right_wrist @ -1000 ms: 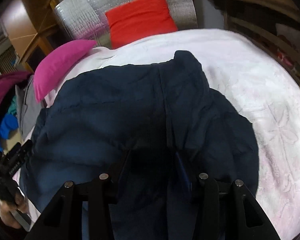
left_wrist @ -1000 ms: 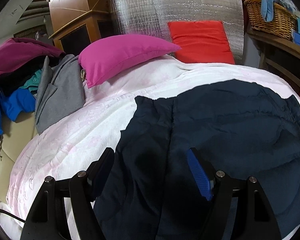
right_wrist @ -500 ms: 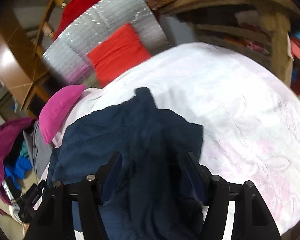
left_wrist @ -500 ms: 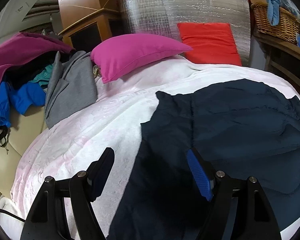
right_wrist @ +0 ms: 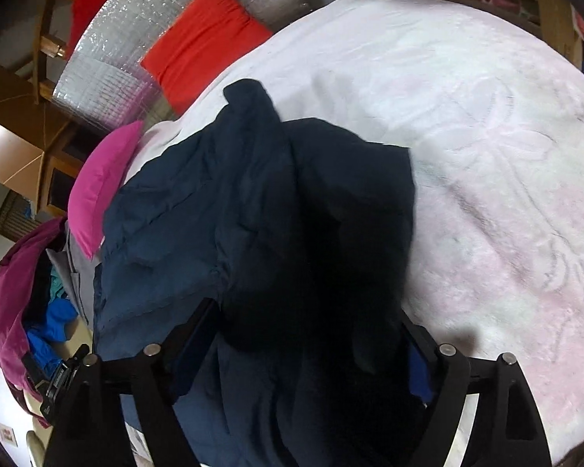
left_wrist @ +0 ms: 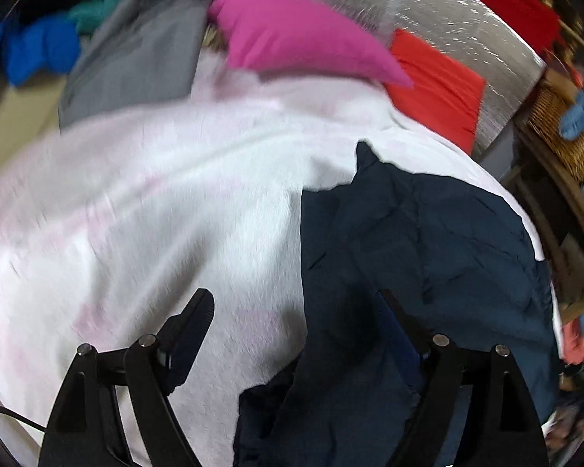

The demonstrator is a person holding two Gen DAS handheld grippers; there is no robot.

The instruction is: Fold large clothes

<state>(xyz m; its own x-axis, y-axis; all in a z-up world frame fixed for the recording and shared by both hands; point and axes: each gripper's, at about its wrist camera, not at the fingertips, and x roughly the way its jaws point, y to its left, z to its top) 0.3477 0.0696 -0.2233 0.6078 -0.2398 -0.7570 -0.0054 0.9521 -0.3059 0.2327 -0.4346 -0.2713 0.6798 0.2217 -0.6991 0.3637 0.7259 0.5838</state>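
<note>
A large dark navy garment (left_wrist: 428, 233) lies bunched on the white and pink bedspread (left_wrist: 155, 194). My left gripper (left_wrist: 294, 303) hovers over its left edge. Its jaws are opening: the right finger is above the fabric, the left finger above bare bedspread, and nothing is pinched. In the right wrist view the same garment (right_wrist: 214, 202) lies folded over itself on the bedspread (right_wrist: 486, 136). My right gripper (right_wrist: 307, 311) straddles a dark hump of that fabric. Its jaws are also opening, and the pads stand clear of the cloth.
A pink pillow (left_wrist: 299, 35) and a red cushion (left_wrist: 436, 81) lean on a silver foil panel (left_wrist: 447, 11) at the bed's head. A grey garment (left_wrist: 136, 62) and blue clothes (left_wrist: 46, 46) are piled at the left. A wicker basket (left_wrist: 564, 132) sits on wooden shelving at the right.
The right jaws have spread wide from a narrow pinch on the navy fabric. The left gripper has slid off the garment to its left edge. Both views have rolled, and the garment looks narrower.
</note>
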